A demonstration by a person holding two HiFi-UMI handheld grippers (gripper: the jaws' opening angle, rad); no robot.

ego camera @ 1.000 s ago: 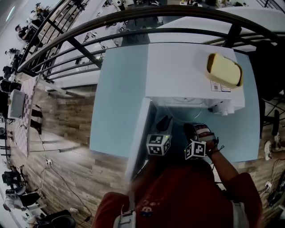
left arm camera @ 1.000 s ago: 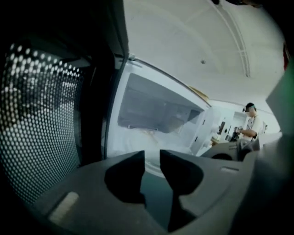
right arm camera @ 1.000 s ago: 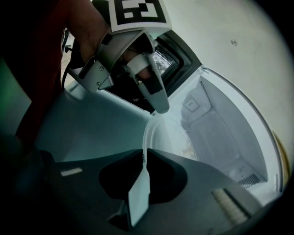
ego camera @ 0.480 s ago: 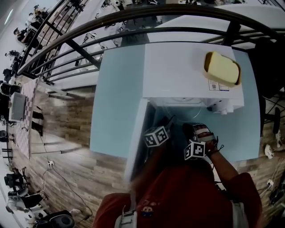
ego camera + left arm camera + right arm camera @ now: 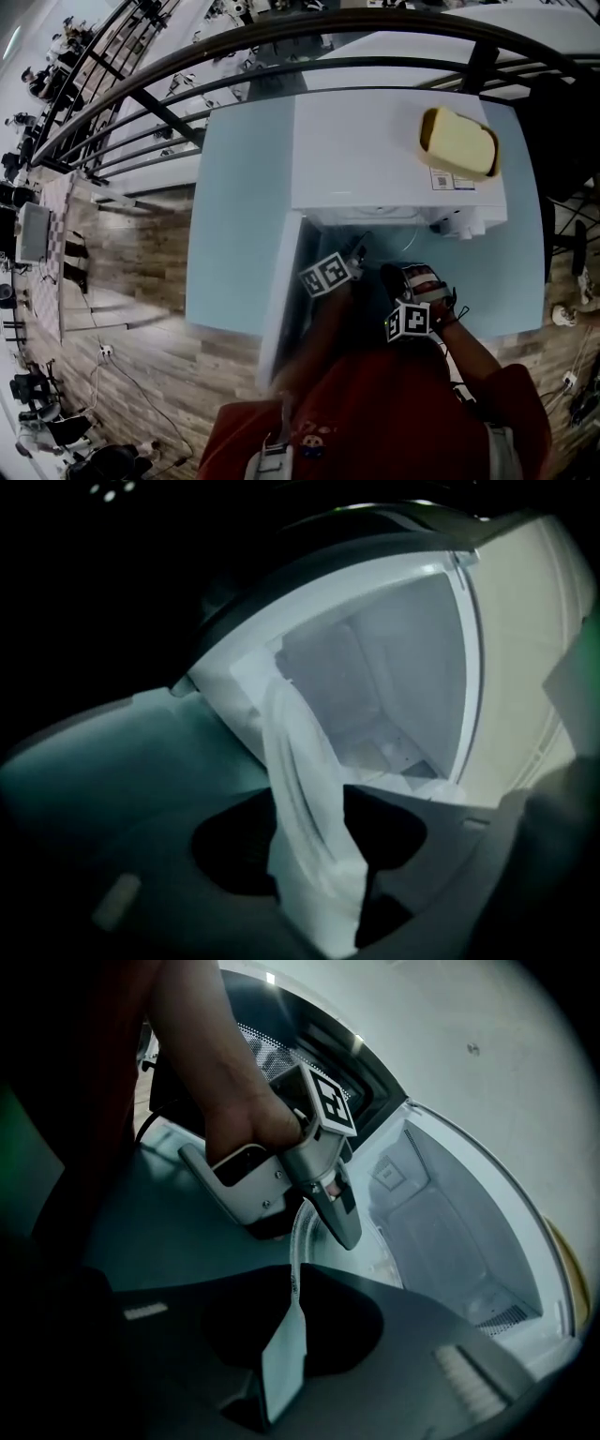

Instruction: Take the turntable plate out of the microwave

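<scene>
The white microwave (image 5: 375, 150) stands with its door (image 5: 281, 291) swung open to the left. The glass turntable plate (image 5: 298, 1241) hangs edge-on in front of the cavity (image 5: 450, 1232). My right gripper (image 5: 286, 1344) is shut on the plate's near rim. My left gripper (image 5: 328, 1227), in a bare hand, reaches in from the left at the plate's far rim. In the left gripper view the plate (image 5: 300, 789) runs between the left gripper's (image 5: 314, 855) wide jaws, and the pads do not press on it. Those jaws have just been opening wide, then eased in slightly.
A yellow block in a dish (image 5: 457, 142) lies on the microwave's top right corner. The microwave sits on a pale blue table (image 5: 234, 206). Dark curved railings (image 5: 169, 103) run behind it, with wooden floor (image 5: 122, 281) to the left.
My left gripper has rolled and moved forward towards the microwave's opening, from beside the door to the plate. My right gripper has stayed where it was.
</scene>
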